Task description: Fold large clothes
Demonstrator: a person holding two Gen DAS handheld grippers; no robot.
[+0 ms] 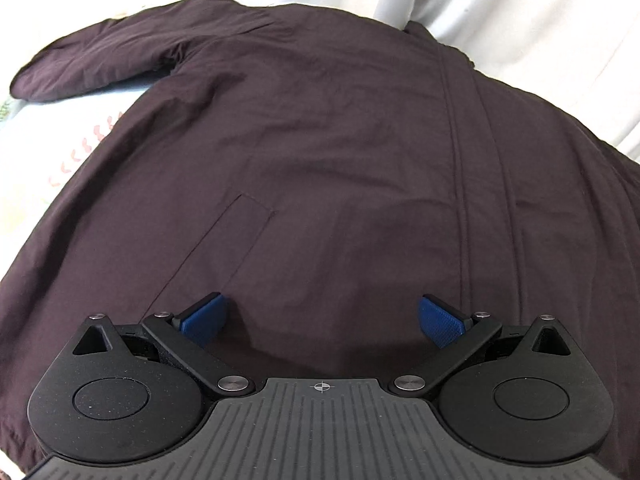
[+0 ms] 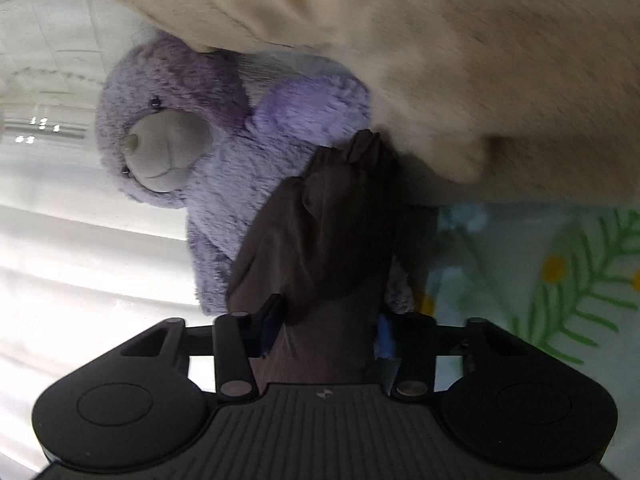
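Observation:
A large dark maroon jacket (image 1: 320,140) lies spread flat on the bed, with one sleeve (image 1: 96,60) stretched to the far left, a slanted pocket (image 1: 224,248) and a front placket (image 1: 460,160). My left gripper (image 1: 322,316) hovers over the jacket's lower part, jaws wide open and empty, blue pads (image 1: 204,320) apart. My right gripper (image 2: 326,332) is shut on a bunched piece of the same dark fabric (image 2: 320,232), which stands up between the fingers and hides the pads.
A purple plush bear (image 2: 192,152) and a large beige plush toy (image 2: 460,60) lie just beyond the right gripper. The bedsheet has a green leaf print (image 2: 560,280). White curtains (image 1: 520,20) hang behind the bed.

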